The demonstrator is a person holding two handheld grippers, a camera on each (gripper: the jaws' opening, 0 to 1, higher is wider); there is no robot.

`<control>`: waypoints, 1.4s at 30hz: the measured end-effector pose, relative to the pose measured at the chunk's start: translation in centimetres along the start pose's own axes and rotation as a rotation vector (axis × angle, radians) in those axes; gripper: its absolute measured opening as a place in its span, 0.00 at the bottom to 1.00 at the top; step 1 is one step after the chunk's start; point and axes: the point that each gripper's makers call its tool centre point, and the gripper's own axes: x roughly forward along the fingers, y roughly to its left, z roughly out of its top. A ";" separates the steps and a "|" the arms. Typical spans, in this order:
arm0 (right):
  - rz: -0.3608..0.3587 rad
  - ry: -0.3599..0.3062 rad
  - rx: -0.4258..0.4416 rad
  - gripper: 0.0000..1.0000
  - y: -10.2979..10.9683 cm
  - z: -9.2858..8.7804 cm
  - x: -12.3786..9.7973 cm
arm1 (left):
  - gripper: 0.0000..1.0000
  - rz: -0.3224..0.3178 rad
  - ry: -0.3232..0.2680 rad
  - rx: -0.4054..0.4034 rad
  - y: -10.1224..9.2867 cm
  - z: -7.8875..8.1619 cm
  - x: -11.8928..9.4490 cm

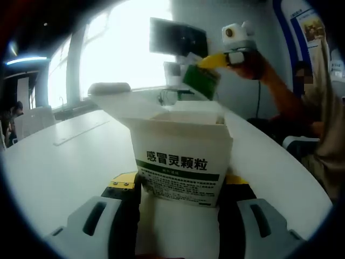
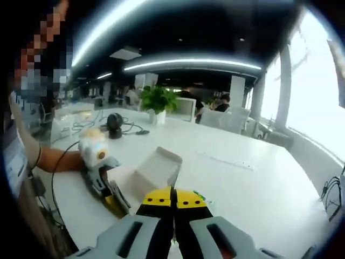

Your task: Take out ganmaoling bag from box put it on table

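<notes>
Box: a white carton (image 1: 180, 162) with green Chinese print stands upright on the white table (image 1: 64, 162), its top flaps open; in the right gripper view the same carton (image 2: 156, 170) shows from above and behind, flap lifted

Left gripper: its two jaws (image 1: 180, 186) sit on either side of the carton's lower half, pressed against its side walls, so it is clamped on the box and holding it in place; seen from the other hand's camera, the left gripper (image 2: 110, 191) is low beside the carton with a person's hand and forearm behind it

Right gripper: in the left gripper view it (image 1: 215, 62) is raised well above and behind the carton, yellow tips pinching the top edge of a green sachet; in its own view the yellow-tipped jaws (image 2: 173, 200) are drawn together with almost no gap between them

Ganmaoling bag: the green sachet (image 1: 202, 81) hangs in the air from the right gripper, clear of the box mouth and not touching the table; from the right gripper's own camera just a sliver of green (image 2: 200, 196) peeks out beside the tips

Table: long, white, curved at the edge, with a potted plant (image 2: 157, 101) and cables at the far end

Room: big bright windows (image 1: 124, 48), a monitor (image 1: 178, 38) behind the box, people seated far off
</notes>
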 end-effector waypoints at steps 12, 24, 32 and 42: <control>-0.233 0.055 0.172 0.00 -7.5 -5.2 1.4 | 0.49 0.000 0.000 0.000 0.0 0.0 0.1; -0.242 0.079 0.382 0.00 -10.5 -8.5 5.4 | 0.49 0.000 0.000 -0.001 0.0 0.0 0.1; -0.299 0.168 0.292 0.00 -11.8 -11.3 6.7 | 0.49 -0.001 0.000 -0.001 0.0 0.0 0.1; -0.304 0.201 0.070 0.00 -12.2 -12.3 7.6 | 0.49 -0.001 0.000 -0.002 0.0 0.1 0.2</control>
